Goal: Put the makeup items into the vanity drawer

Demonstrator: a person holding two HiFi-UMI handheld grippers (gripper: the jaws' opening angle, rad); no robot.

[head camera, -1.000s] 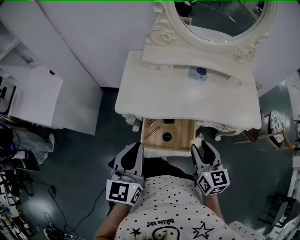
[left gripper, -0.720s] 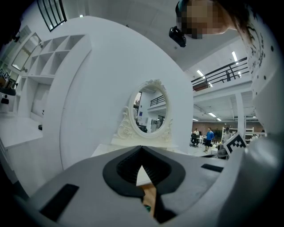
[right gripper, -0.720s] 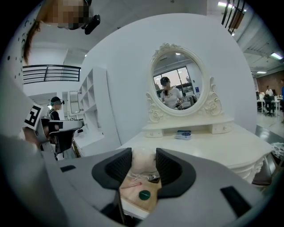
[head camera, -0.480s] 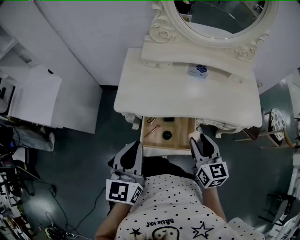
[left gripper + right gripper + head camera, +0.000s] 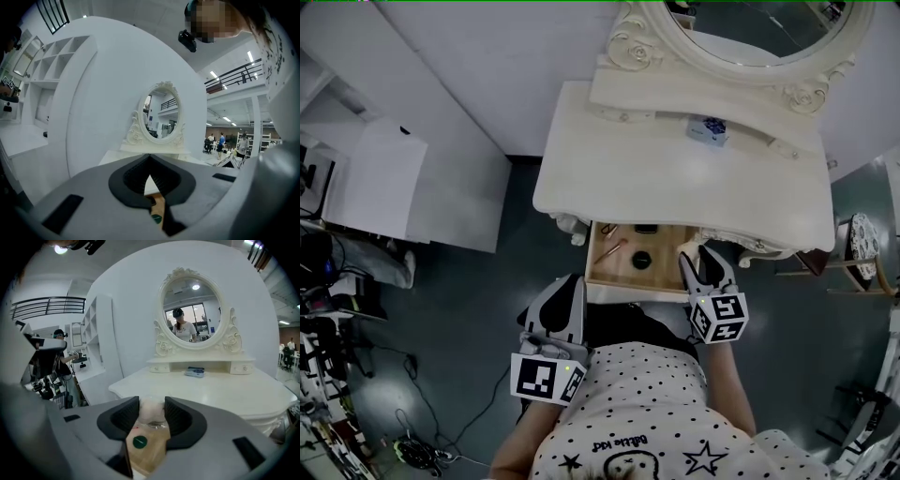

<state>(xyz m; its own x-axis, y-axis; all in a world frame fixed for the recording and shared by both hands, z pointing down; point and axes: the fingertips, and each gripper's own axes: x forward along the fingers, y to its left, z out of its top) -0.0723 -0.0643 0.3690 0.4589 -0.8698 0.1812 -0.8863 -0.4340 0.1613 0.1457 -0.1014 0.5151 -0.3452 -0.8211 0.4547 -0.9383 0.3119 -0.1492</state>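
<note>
The vanity drawer (image 5: 623, 280) stands pulled out under the white vanity top (image 5: 675, 187). Inside it lie a pink stick (image 5: 609, 251), a dark round compact (image 5: 641, 260) and a small black item (image 5: 646, 229). My right gripper (image 5: 697, 259) hovers over the drawer's right front corner, shut on a soft white packet (image 5: 152, 409) that fills the space between both pads. Below those jaws the wooden drawer floor (image 5: 151, 453) and the round compact (image 5: 139, 442) show. My left gripper (image 5: 569, 286) hangs before the drawer's left front corner, its jaws together with nothing in them (image 5: 150, 161).
A small blue-and-white box (image 5: 708, 129) rests on the vanity's raised shelf below the oval mirror (image 5: 750, 28). A white cabinet (image 5: 384, 187) stands to the left, a patterned stool (image 5: 861, 246) to the right. Cables lie on the floor at lower left.
My right gripper has moved forward with the white packet, from the drawer's front edge to over its right front corner. The left gripper has stayed in place.
</note>
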